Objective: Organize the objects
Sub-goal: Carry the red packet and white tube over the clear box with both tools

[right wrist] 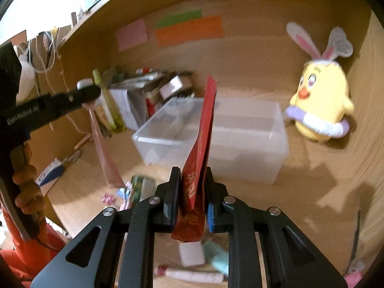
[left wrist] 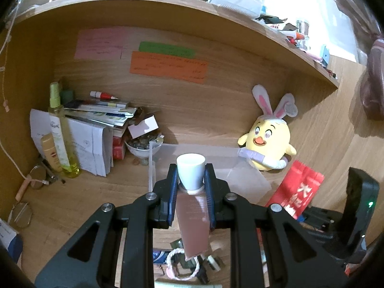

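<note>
My left gripper [left wrist: 191, 178] is shut on a pink tube with a white cap [left wrist: 193, 216], cap pointing forward, held above the desk in front of a clear plastic bin [left wrist: 249, 182]. The tube also shows hanging from that gripper in the right wrist view [right wrist: 105, 153]. My right gripper [right wrist: 192, 180] is shut on a red packet with gold characters [right wrist: 201, 139], held upright above the desk just before the clear bin [right wrist: 240, 129]. The red packet [left wrist: 297, 189] and the right gripper body show at the right of the left wrist view.
A yellow chick plush with bunny ears [left wrist: 268, 141] leans at the back right. A stack of papers and books [left wrist: 96, 132], a tall yellow-green bottle [left wrist: 61, 132] and a small bowl [left wrist: 142, 146] crowd the back left. Small items litter the near desk [right wrist: 192, 271]. A shelf [left wrist: 168, 7] overhangs.
</note>
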A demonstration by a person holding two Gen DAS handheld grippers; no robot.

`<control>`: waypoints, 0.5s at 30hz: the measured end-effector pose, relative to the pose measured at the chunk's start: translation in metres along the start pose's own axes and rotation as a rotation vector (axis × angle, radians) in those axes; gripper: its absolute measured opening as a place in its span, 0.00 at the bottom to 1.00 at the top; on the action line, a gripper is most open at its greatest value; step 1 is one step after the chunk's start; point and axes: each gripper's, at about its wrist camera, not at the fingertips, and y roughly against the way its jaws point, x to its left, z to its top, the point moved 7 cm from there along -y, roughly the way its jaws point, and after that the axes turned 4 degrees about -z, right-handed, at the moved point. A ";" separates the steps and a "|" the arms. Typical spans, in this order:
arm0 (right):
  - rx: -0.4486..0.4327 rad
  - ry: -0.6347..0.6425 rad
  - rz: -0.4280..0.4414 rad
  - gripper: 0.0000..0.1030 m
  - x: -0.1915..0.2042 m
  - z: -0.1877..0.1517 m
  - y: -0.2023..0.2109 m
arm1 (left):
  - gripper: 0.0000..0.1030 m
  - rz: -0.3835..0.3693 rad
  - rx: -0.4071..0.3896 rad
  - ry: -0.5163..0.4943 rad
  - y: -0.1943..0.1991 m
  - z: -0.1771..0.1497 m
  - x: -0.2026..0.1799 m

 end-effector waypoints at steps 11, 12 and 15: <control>-0.111 0.029 -0.057 0.16 -0.021 0.055 -0.002 | 0.20 0.031 -0.007 0.017 -0.029 0.029 0.004; -0.117 0.037 -0.067 0.16 -0.023 0.059 -0.004 | 0.20 0.041 -0.007 0.016 -0.032 0.032 0.005; -0.120 0.052 -0.075 0.16 -0.026 0.070 -0.014 | 0.20 0.055 -0.006 0.026 -0.042 0.041 0.008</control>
